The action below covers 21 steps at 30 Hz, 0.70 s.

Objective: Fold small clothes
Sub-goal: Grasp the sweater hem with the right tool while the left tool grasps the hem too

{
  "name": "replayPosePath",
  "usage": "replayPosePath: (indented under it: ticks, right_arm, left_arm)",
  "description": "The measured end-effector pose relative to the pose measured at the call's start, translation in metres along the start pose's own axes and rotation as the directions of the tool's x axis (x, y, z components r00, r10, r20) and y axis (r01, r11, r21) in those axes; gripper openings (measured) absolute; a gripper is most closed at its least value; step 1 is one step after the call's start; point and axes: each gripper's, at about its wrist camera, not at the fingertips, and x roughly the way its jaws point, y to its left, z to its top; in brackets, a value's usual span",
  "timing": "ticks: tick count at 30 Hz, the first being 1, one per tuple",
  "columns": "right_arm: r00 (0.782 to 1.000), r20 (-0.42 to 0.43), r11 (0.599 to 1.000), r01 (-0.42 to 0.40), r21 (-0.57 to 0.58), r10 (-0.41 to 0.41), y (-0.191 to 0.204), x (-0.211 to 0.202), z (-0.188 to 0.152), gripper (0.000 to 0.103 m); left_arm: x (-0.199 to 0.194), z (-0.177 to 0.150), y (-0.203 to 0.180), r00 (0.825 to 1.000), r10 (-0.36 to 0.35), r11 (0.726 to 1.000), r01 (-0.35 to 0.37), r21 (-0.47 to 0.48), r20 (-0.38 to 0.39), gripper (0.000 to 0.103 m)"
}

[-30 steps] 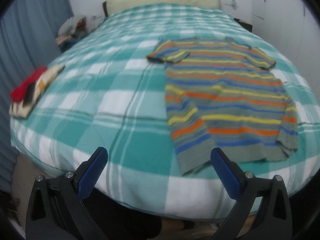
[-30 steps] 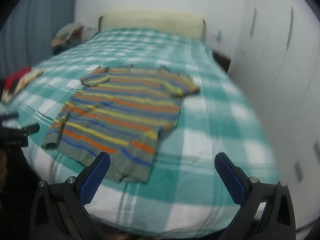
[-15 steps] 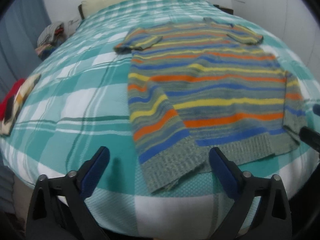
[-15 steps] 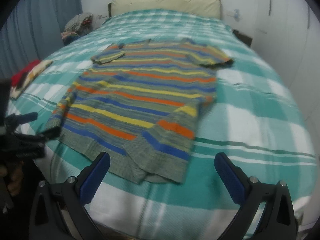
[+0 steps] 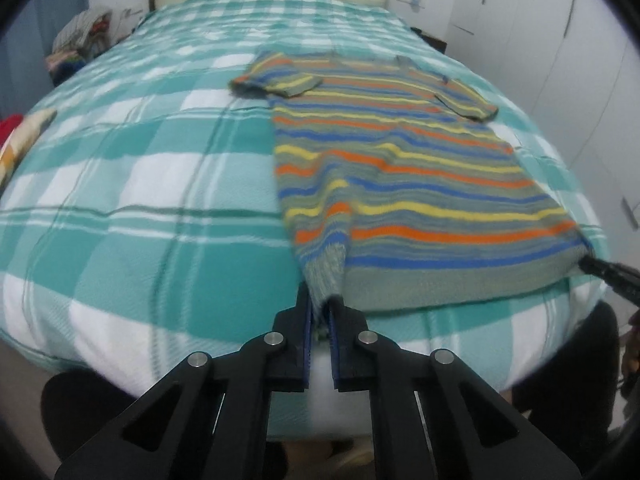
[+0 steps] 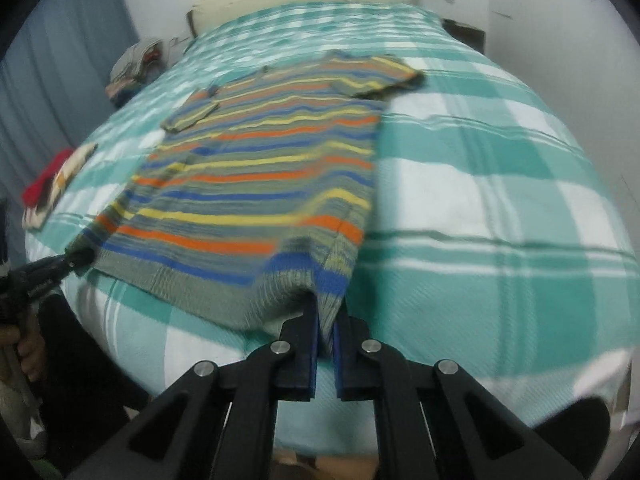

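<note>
- The left gripper (image 5: 320, 316) is clenched on the near left hem corner of the striped sweater (image 5: 400, 168); the bite looks shallow, so the knit could slip out once it is lifted.
- The right gripper (image 6: 326, 326) is clamped on the near right hem corner. If one hand rises ahead of the other, the fold line would likely skew.
- The sweater lies flat on the bed (image 5: 140, 200), hem at the near edge, collar far. The hem sits right at the mattress edge, so a pull toward the near side could drag the whole garment off.
- Either gripper may have pinched only one layer of the hem, or caught the checked blanket (image 6: 480, 200) beneath; I cannot tell which from here.
- The short sleeves (image 5: 276, 80) stick out at the far end and could bunch under the body if the hem is carried over them.
</note>
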Motion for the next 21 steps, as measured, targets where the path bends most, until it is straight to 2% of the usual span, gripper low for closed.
replayPosePath:
  ticks: [3, 5, 7, 8, 9, 10, 11, 12, 13, 15, 20, 21]
  right_arm:
    - [0.999, -0.036, 1.0, 0.007, 0.008, -0.007, -0.012, 0.0, -0.007, 0.006]
    - [0.998, -0.065, 1.0, 0.005, -0.001, -0.005, -0.015, 0.01, -0.014, 0.007]
    - [0.996, -0.078, 1.0, -0.031, 0.001, 0.031, -0.019, 0.018, -0.018, 0.01]
    - [0.996, -0.078, 0.999, -0.047, -0.002, 0.046, -0.019, 0.018, -0.019, 0.012]
    - [0.994, -0.085, 0.998, -0.07, -0.006, 0.07, -0.02, 0.018, -0.019, 0.019]
    - [0.991, -0.085, 0.995, -0.101, -0.006, 0.101, -0.023, 0.016, -0.019, 0.031]
    - [0.989, -0.078, 0.992, -0.129, -0.004, 0.128, -0.025, 0.013, -0.019, 0.039]
    - [0.985, -0.069, 0.988, -0.158, -0.002, 0.157, -0.028, 0.009, -0.018, 0.056]
    - [0.983, -0.061, 0.985, -0.174, 0.0, 0.173, -0.03, 0.006, -0.017, 0.064]
    - [0.973, -0.028, 0.974, -0.227, 0.021, 0.228, -0.036, 0.002, -0.012, 0.064]
    - [0.952, -0.028, 0.936, -0.294, 0.193, 0.305, -0.059, 0.035, 0.001, 0.063]
    - [0.942, -0.037, 0.919, -0.315, 0.239, 0.333, -0.063, 0.045, 0.001, 0.053]
  left_arm:
    - [0.012, -0.005, 0.016, 0.999, -0.004, 1.0, 0.003, -0.031, -0.033, 0.006]
    - [0.018, -0.008, 0.023, 0.998, -0.045, 0.997, 0.043, -0.064, -0.038, 0.007]
    - [0.019, -0.01, 0.03, 0.995, -0.092, 0.991, 0.088, -0.099, -0.033, 0.008]
    - [0.017, -0.011, 0.031, 0.994, -0.109, 0.989, 0.105, -0.106, -0.029, 0.013]
    - [0.015, -0.012, 0.033, 0.992, -0.123, 0.987, 0.12, -0.107, -0.026, 0.025]
    - [0.013, -0.012, 0.035, 0.992, -0.127, 0.987, 0.124, -0.101, -0.021, 0.034]
    - [0.009, -0.013, 0.037, 0.992, -0.129, 0.987, 0.127, -0.094, -0.012, 0.055]
    - [0.006, -0.013, 0.039, 0.991, -0.135, 0.987, 0.134, -0.086, 0.0, 0.071]
    - [0.001, -0.014, 0.04, 0.988, -0.154, 0.985, 0.155, -0.081, 0.028, 0.075]
    - [-0.002, -0.012, 0.044, 0.98, -0.189, 0.977, 0.193, -0.088, 0.053, 0.085]
    - [0.018, -0.003, 0.053, 0.966, -0.257, 0.951, 0.257, -0.171, 0.021, 0.084]
    - [0.02, -0.003, 0.054, 0.964, -0.267, 0.947, 0.265, -0.181, 0.017, 0.084]
